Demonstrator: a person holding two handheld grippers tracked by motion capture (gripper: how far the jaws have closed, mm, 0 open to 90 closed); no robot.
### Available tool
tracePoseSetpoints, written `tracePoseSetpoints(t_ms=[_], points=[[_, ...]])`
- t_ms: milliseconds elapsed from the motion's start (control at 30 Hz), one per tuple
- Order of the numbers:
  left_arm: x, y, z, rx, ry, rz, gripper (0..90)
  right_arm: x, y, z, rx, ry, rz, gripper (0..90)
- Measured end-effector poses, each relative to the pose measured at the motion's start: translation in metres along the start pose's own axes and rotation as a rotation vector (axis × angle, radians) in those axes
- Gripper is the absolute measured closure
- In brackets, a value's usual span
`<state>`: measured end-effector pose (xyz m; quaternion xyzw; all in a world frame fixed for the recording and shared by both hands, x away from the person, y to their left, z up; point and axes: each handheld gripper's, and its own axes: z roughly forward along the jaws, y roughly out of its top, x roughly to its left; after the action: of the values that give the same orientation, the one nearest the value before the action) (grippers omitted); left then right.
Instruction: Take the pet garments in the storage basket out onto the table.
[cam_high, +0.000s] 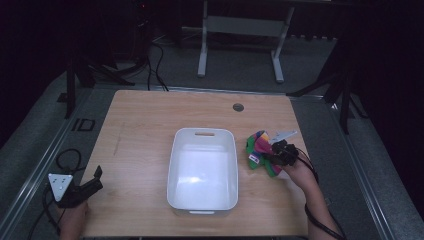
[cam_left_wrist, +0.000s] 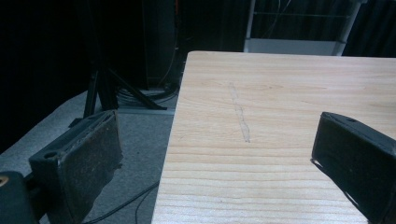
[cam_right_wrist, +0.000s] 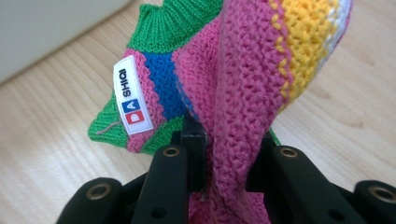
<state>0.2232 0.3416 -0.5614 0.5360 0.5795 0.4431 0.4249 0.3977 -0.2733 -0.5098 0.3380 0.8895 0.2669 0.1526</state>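
Knitted sock (cam_high: 260, 148), pink, green and yellow, is pinched between the jaws of the right gripper (cam_high: 276, 152) at 3 o'clock of the white bin (cam_high: 202, 170). Left gripper (cam_high: 86, 186) is held jaws apart, empty, at 8 o'clock over the table (cam_high: 140, 120) edge.

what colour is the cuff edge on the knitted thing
Green, ribbed; the knitted item shows it best in the right gripper view.

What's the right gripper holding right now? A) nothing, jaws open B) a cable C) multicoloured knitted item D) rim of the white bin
C: in the right gripper view the right gripper has its jaws pinched on a fold of the multicoloured knitted item, which sits beside the white bin, not in it.
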Motion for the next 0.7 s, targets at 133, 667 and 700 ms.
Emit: tracePoseSetpoints(t_ms=[133,667,700], points=[[0.0,0.0,0.0,0.0,0.0,0.002,2.2,0.001,-0.005,0.011,0.006,0.008,0.015,75.3],[0.0,0.0,0.0,-0.003,0.001,0.0,2.2,0.009,0.003,0.003,-0.005,-0.002,-0.01,43.8],[0.0,0.0,0.0,-0.002,0.002,0.0,2.2,0.009,0.004,-0.001,-0.018,-0.008,-0.005,40.8]])
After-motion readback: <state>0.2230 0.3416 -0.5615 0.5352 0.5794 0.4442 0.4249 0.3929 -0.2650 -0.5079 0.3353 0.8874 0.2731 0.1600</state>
